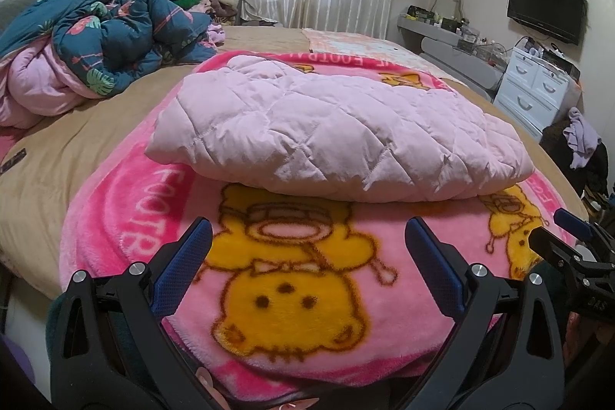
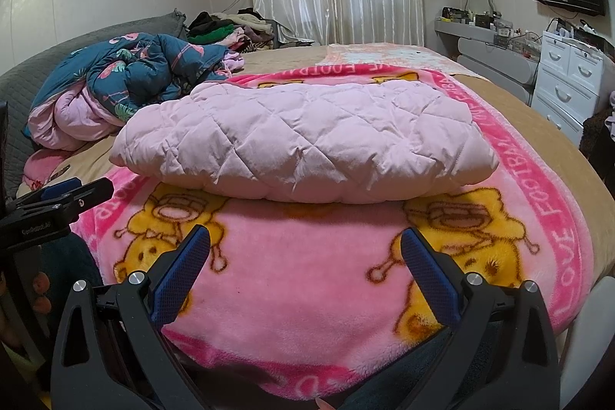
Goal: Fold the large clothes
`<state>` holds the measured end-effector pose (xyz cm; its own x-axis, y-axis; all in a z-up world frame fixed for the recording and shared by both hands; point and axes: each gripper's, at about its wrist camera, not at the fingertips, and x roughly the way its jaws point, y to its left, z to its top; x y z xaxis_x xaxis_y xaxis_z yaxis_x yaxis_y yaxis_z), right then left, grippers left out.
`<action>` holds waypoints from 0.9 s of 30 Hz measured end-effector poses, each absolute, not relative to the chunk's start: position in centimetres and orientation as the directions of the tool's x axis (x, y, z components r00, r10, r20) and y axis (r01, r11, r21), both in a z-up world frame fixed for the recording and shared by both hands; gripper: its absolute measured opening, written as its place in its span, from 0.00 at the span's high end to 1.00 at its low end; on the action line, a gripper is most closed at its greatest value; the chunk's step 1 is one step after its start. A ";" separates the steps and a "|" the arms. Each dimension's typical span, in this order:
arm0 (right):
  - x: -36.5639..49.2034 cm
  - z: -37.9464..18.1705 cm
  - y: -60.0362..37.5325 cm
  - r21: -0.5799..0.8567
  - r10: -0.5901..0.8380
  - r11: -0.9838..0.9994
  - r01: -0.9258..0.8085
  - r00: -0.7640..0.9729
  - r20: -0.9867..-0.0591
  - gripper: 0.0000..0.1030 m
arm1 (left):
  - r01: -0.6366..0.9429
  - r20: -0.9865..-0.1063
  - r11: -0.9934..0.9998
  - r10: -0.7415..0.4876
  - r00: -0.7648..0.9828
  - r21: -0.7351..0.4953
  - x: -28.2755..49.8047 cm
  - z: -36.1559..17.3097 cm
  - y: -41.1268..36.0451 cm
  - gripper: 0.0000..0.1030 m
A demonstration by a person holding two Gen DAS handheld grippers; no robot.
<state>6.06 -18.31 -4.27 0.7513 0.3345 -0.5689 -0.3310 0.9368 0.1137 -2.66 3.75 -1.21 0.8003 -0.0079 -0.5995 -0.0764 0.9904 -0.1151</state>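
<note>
Both tongs — left (image 1: pixel 307 241), right (image 2: pixel 305 248) — released, level, before quilted jacket (image 1: pixel 334 133).

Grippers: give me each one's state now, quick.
Left gripper: open, holding nothing, above the pink cartoon blanket.
Right gripper: open, holding nothing, short of the folded quilted jacket.

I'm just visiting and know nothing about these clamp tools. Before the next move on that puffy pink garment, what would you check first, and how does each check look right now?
1. Left gripper open, holding nothing: ok.
2. Right gripper open, holding nothing: ok.
3. Quilted pink garment lies folded on the pink cartoon blanket: ok.
4. Near edge of garment unobstructed: ok.
5. Grippers apart from each other: ok.
6. Far side of garment neatly folded: cannot tell.
</note>
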 end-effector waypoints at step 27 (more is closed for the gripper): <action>6.1 -4.4 -18.6 0.102 0.318 0.942 -0.319 0.753 -0.577 0.04 | -0.079 -0.622 0.993 0.008 0.783 -0.086 -2.6 -1.7 3.8 0.09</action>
<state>6.06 -18.57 -4.38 0.7525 0.3179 -0.5767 -0.3195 0.9420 0.1025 -2.63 3.78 -1.66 0.7827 0.0080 -0.6223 -0.0787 0.9932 -0.0862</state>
